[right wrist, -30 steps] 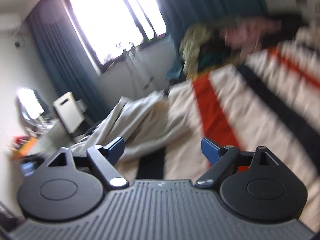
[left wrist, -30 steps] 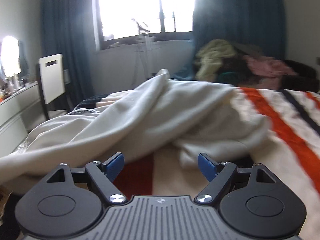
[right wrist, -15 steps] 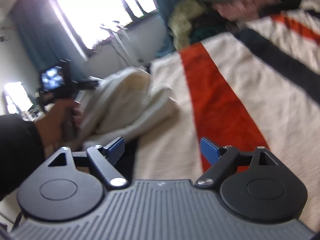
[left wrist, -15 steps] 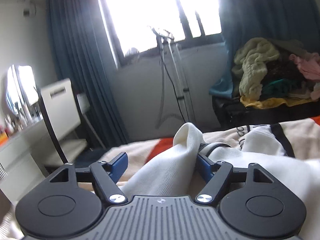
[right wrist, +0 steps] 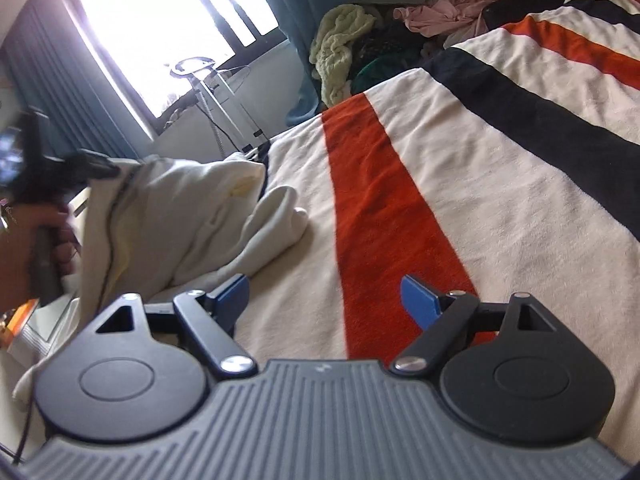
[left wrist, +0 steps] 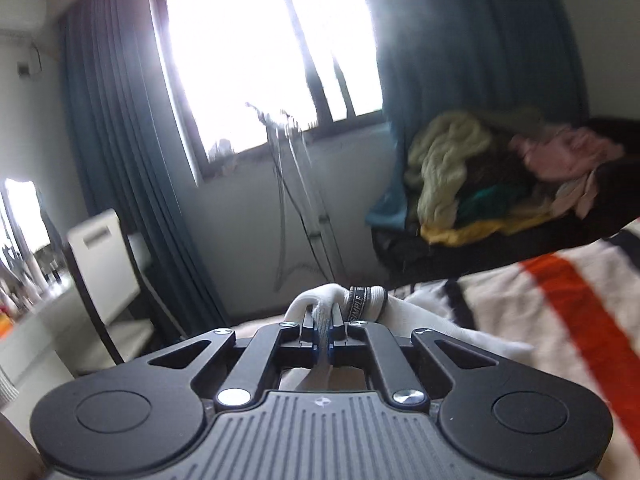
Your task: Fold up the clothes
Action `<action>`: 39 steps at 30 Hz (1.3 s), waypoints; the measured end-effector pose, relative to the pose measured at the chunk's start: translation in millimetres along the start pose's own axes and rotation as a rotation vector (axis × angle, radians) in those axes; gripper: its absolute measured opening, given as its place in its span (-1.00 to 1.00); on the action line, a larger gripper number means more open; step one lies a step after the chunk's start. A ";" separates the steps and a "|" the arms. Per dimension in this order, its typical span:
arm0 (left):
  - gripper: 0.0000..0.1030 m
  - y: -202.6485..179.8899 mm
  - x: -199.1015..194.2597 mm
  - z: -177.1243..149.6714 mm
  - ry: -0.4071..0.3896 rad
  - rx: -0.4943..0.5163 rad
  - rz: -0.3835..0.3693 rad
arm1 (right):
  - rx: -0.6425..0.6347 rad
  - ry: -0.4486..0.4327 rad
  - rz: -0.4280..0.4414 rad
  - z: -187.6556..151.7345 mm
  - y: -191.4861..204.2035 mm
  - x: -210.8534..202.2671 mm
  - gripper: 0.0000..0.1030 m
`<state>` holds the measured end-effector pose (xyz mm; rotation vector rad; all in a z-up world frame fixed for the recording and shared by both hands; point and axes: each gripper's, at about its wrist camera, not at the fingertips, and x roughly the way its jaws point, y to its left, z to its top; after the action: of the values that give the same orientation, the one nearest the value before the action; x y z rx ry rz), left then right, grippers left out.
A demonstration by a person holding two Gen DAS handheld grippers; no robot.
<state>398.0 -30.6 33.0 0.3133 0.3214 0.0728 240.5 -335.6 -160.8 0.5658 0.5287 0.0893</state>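
Now the left claw [left wrist: 324, 338] pinches the soft cream garment [right wrist: 192, 216] at its collar; right claw [right wrist: 325, 296] gapes, ahead lies limp hem.

One cream garment [right wrist: 192, 208], one striped blanket [right wrist: 500, 184], two grippers, the left gripper [left wrist: 325, 334] and the right gripper [right wrist: 325, 300], one window [left wrist: 264, 52], one white chair [left wrist: 106, 264], one clothes heap [left wrist: 500, 184], one metal stand [right wrist: 216, 100]
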 end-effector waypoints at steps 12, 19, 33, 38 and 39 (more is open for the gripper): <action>-0.92 8.9 -263.0 -100.6 -0.065 -0.023 -0.164 | -0.187 -0.088 0.006 -17.8 45.8 -82.6 0.64; -0.90 5.3 -286.0 -188.1 0.089 -0.082 -0.195 | -0.243 -0.124 -0.016 -30.3 56.4 -126.0 0.64; 0.57 15.1 -285.6 -194.2 0.091 -0.099 -0.257 | -0.255 -0.063 -0.067 -47.3 56.6 -112.4 0.64; 0.74 21.6 -295.8 -188.0 0.044 -0.130 -0.293 | -0.301 -0.053 -0.066 -54.8 64.3 -106.7 0.64; 0.78 23.2 -296.7 -186.2 0.047 -0.142 -0.293 | -0.315 -0.049 -0.071 -57.1 65.7 -106.0 0.64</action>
<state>56.8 10.1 -38.7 0.1216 0.4037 -0.1851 124.4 -276.0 -118.7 0.2413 0.4745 0.0892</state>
